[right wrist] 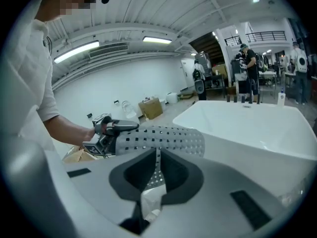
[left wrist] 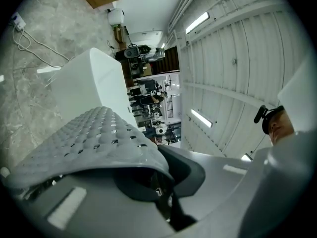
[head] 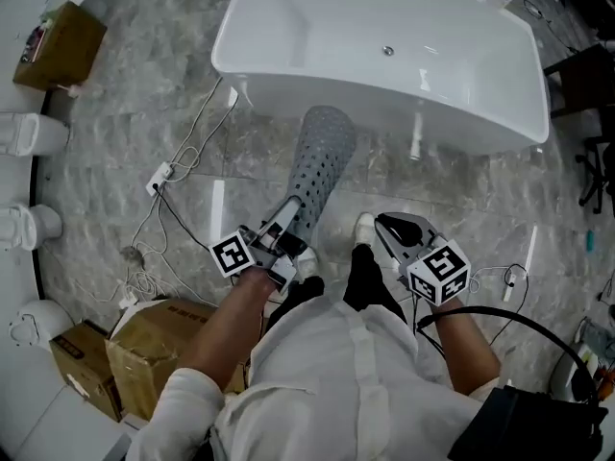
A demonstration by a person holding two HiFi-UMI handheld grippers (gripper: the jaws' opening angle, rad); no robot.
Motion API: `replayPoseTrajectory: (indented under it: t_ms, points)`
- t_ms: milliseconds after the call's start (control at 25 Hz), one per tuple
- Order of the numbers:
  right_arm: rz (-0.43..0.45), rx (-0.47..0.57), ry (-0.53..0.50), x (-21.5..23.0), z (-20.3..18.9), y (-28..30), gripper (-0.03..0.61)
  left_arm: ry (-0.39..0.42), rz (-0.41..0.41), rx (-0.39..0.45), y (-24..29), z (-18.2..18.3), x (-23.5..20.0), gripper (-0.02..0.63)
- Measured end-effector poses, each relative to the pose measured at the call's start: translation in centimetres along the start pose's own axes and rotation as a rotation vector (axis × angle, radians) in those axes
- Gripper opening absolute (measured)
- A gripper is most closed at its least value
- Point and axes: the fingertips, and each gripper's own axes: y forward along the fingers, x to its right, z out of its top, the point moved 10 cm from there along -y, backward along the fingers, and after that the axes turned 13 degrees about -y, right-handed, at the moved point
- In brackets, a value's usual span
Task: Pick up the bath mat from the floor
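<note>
The grey perforated bath mat [head: 322, 161] is off the floor. It stretches from my left gripper [head: 288, 227] toward the bathtub. My left gripper is shut on its near end. In the left gripper view the mat [left wrist: 94, 138] drapes over the closed jaws [left wrist: 159, 181]. My right gripper [head: 382, 227] hovers to the right of the mat, above a white shoe, with its jaws together. In the right gripper view the mat [right wrist: 163, 139] hangs from the left gripper [right wrist: 106, 130]. Only a thin perforated strip shows in the slit of the right gripper [right wrist: 154, 177].
A white bathtub [head: 461, 128] stands just beyond the mat. A power strip with white cables [head: 159, 177] lies on the marble floor at left. Cardboard boxes [head: 159, 349] sit at lower left, another box [head: 58, 41] at upper left. White fixtures [head: 29, 133] line the left edge.
</note>
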Motion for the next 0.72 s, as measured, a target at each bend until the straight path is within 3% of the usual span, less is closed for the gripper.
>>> replayPoseTrajectory:
  t_ms: [400, 720]
  points:
    - [-0.071, 0.07, -0.033, -6.1, 3.0, -4.0, 0.029, 0.131, -0.044, -0.045, -8.0, -1.3, 8.7, 0.014]
    - [-0.11, 0.094, -0.055, -11.2, 2.8, -5.5, 0.029, 0.151, -0.069, -0.052, -13.4, -3.4, 11.3, 0.014]
